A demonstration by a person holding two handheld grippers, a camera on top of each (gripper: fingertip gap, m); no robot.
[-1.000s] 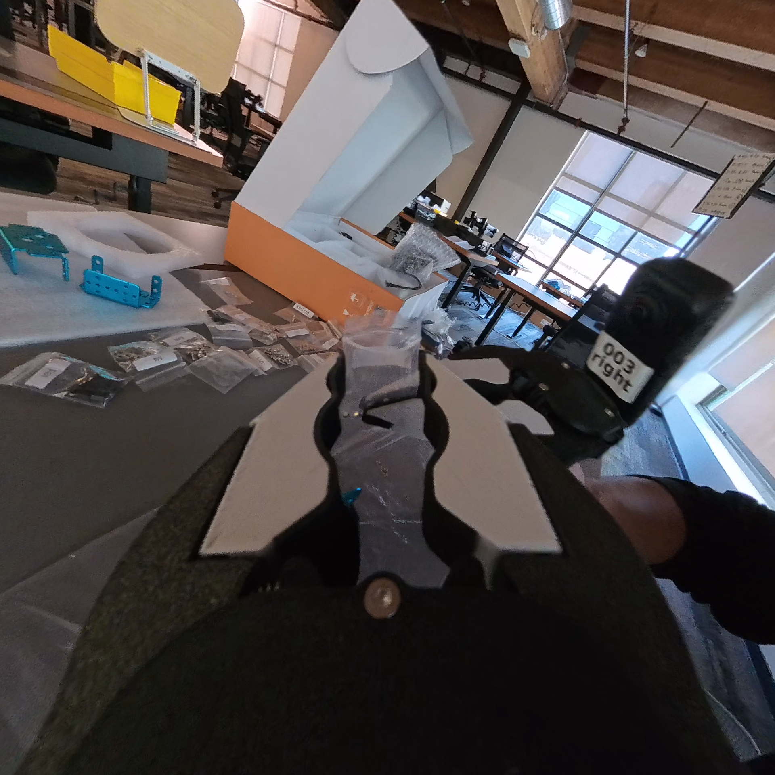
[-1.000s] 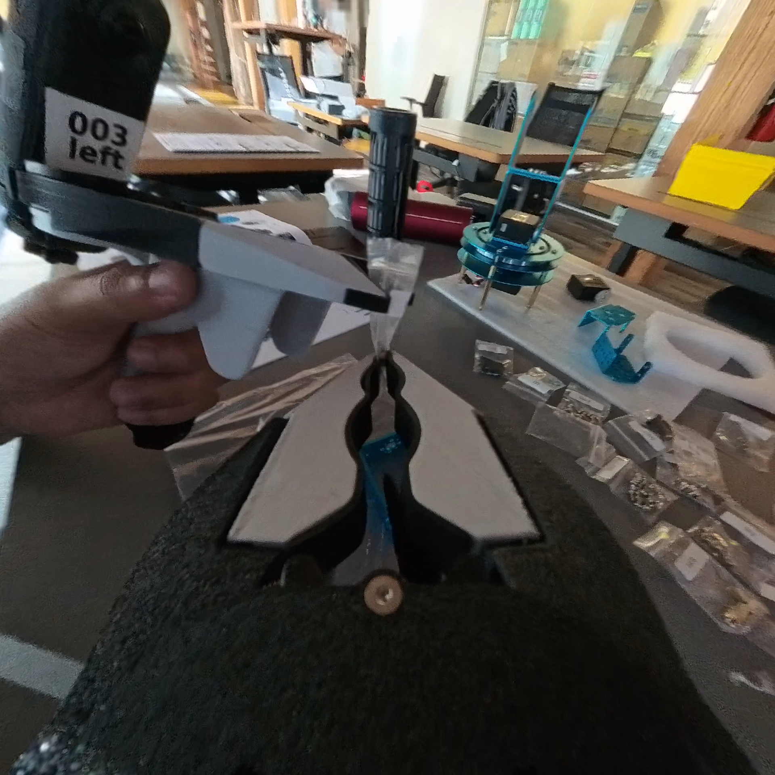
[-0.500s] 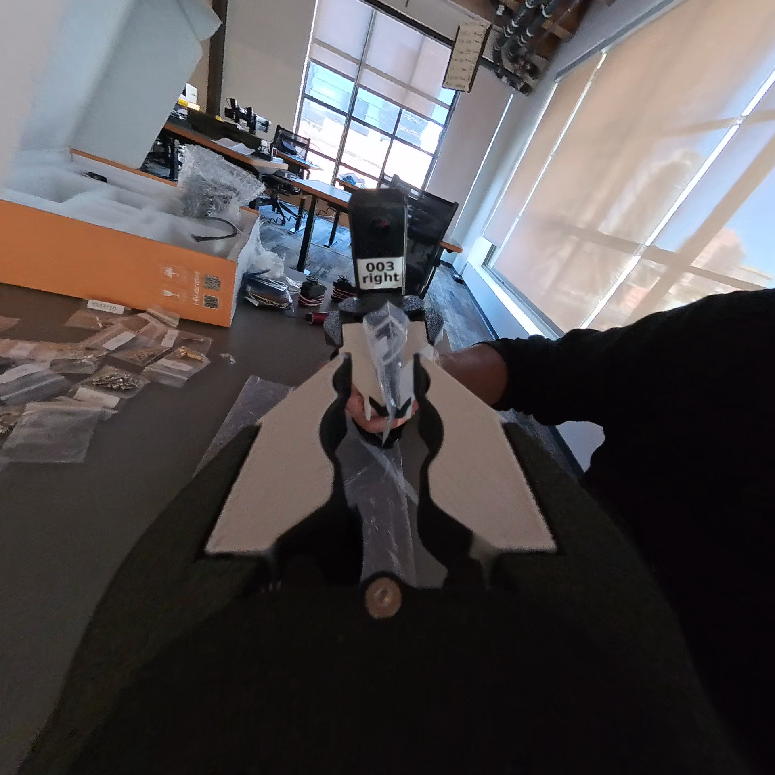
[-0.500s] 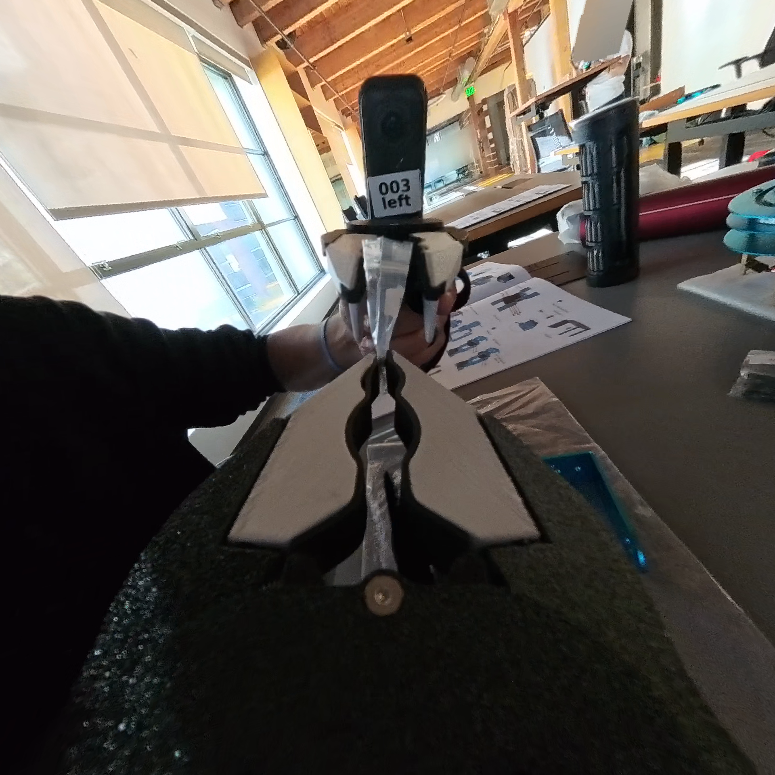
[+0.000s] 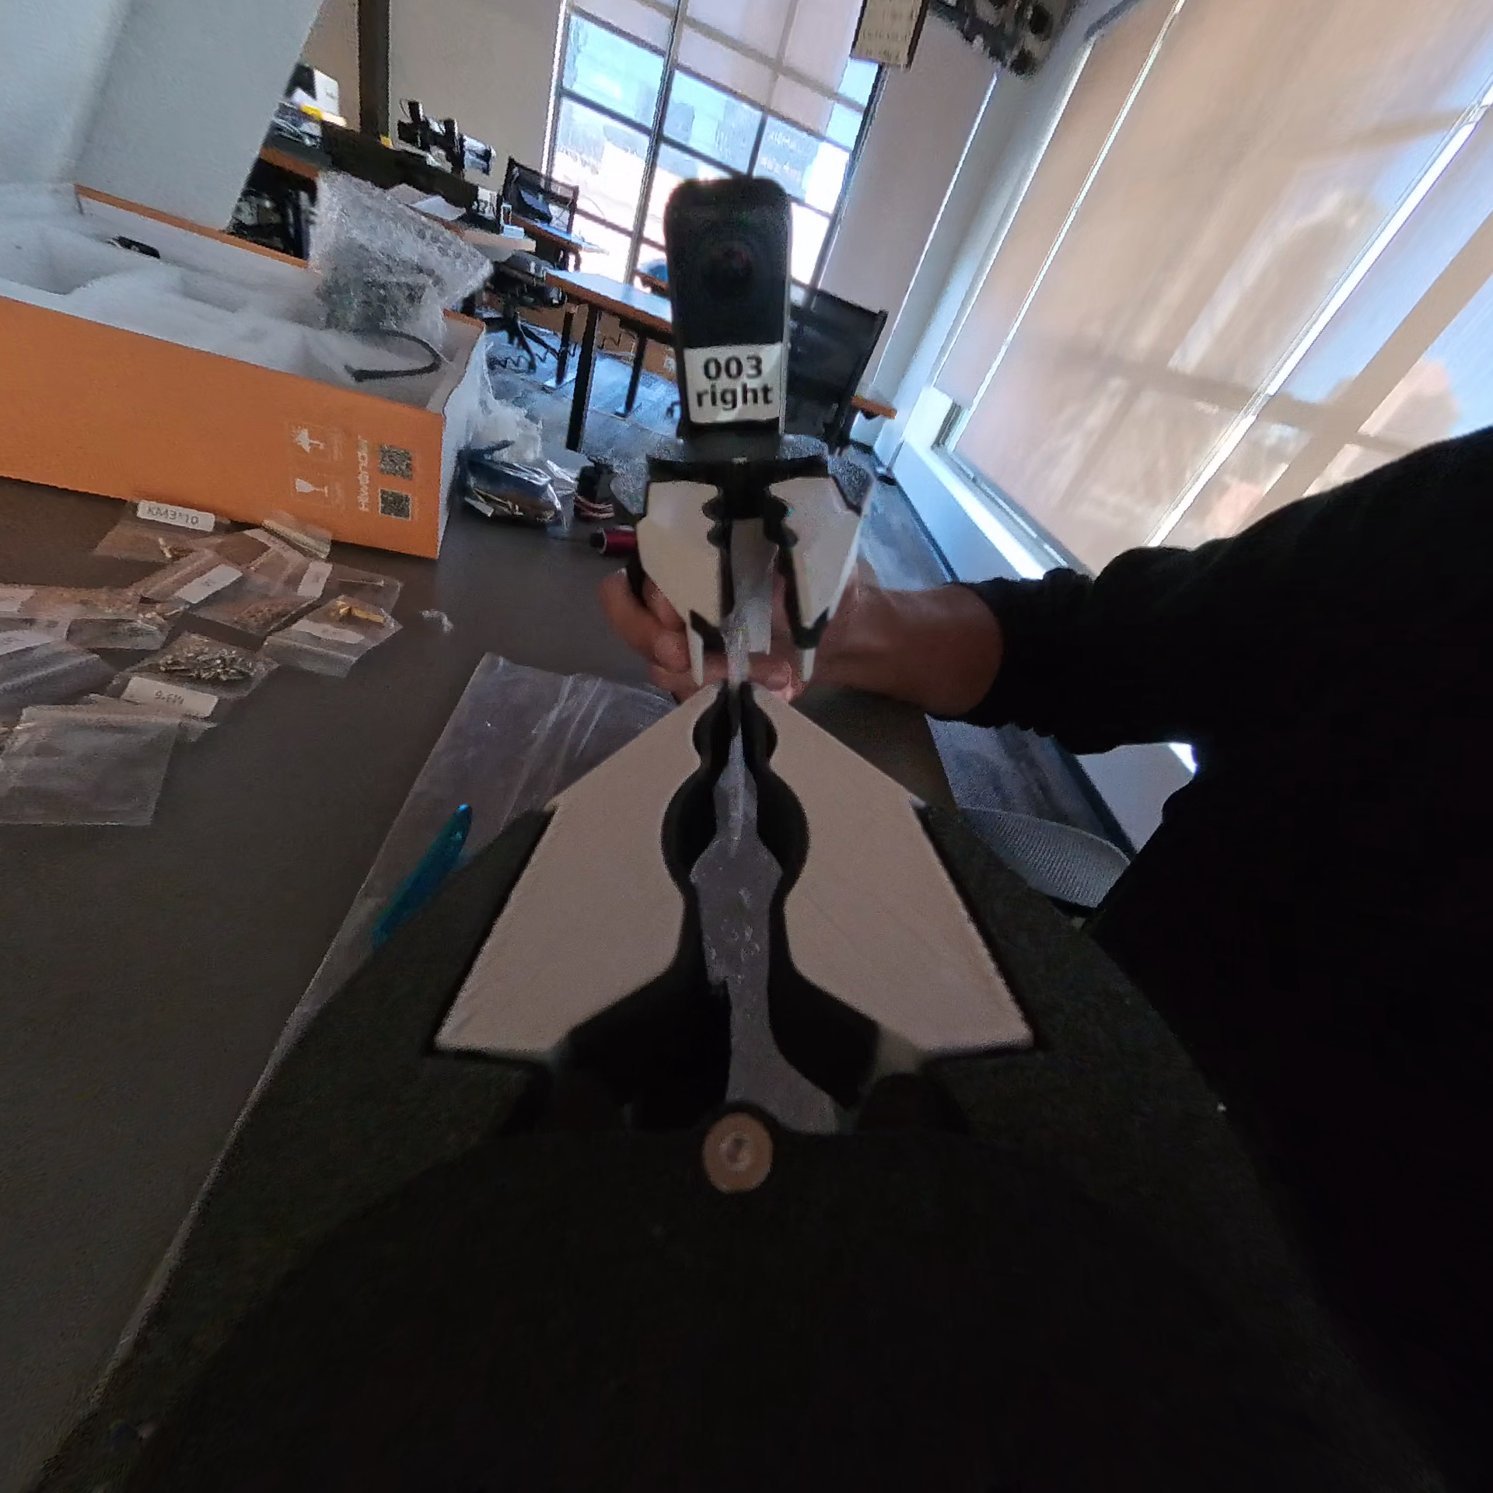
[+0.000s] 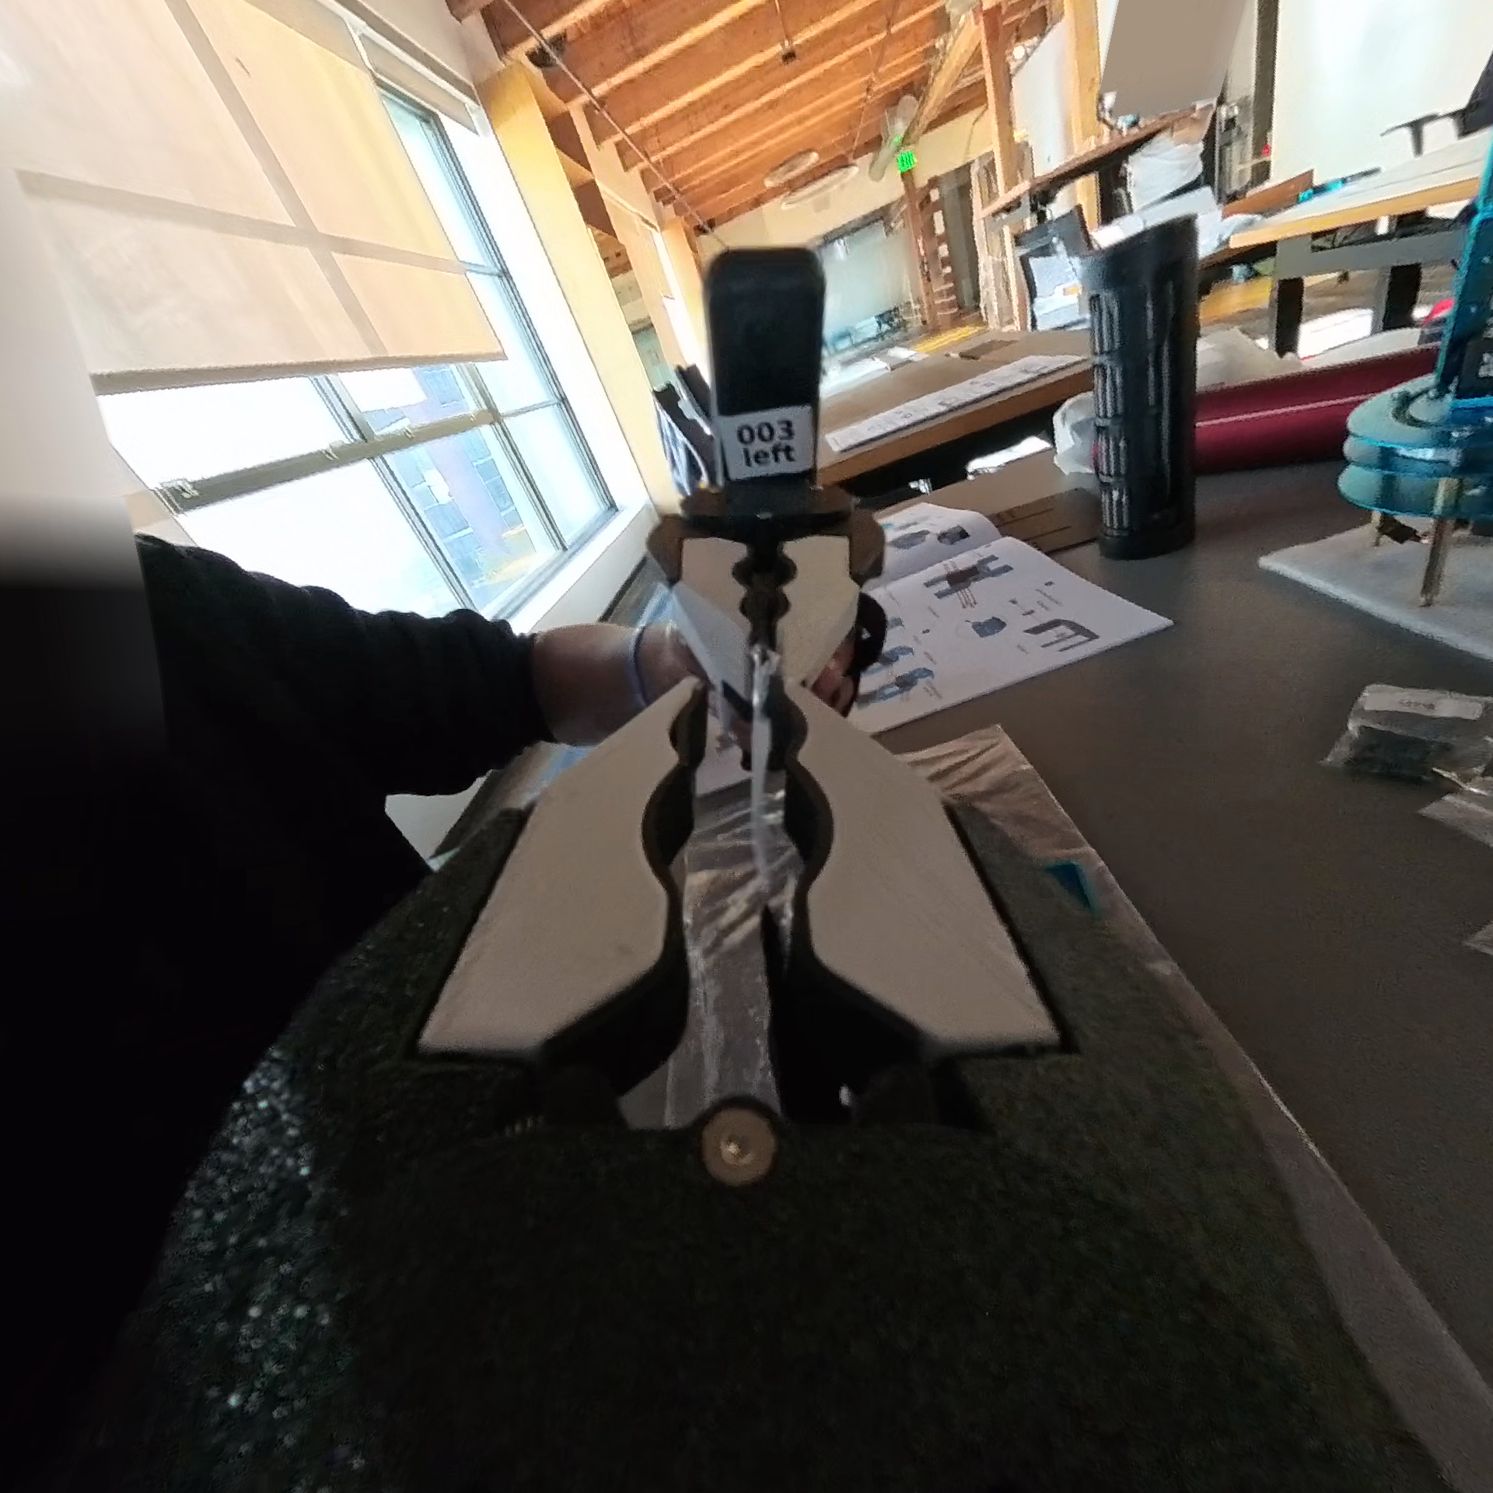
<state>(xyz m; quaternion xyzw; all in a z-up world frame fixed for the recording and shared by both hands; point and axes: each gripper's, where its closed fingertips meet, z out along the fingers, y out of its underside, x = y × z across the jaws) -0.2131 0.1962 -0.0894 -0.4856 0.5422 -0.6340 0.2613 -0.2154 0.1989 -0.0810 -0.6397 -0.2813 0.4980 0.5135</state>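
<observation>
My left gripper (image 5: 739, 696) is shut on a small clear plastic bag (image 5: 739, 913), which runs back between its fingers. My right gripper (image 6: 747, 703) faces it tip to tip and is open, its jaws apart on either side of the same bag (image 6: 759, 775). In the left wrist view the right gripper (image 5: 751, 662) shows open in a person's hand. In the right wrist view the left gripper (image 6: 759, 646) shows shut with the bag hanging from its tips. Both are held above a dark table (image 5: 161, 929). A larger clear bag (image 5: 525, 727) with a blue metal part (image 5: 428, 864) lies below.
An open orange box (image 5: 202, 420) and several small bags of screws (image 5: 202, 646) lie left of the grippers. An open instruction booklet (image 6: 994, 622), a black tumbler (image 6: 1143, 388), a blue disc assembly (image 6: 1422, 460) and more small bags (image 6: 1414, 727) are on the other side. Only a small space, under 4 cm, lies between the two pairs of fingers. Left tips and right tips are each some 30 centimeters from the blue disc assembly (image 6: 1422, 460).
Both grippers have swung round to face each other. My left gripper has closed on the small bag and my right gripper, shut on it half a second ago, has opened.
</observation>
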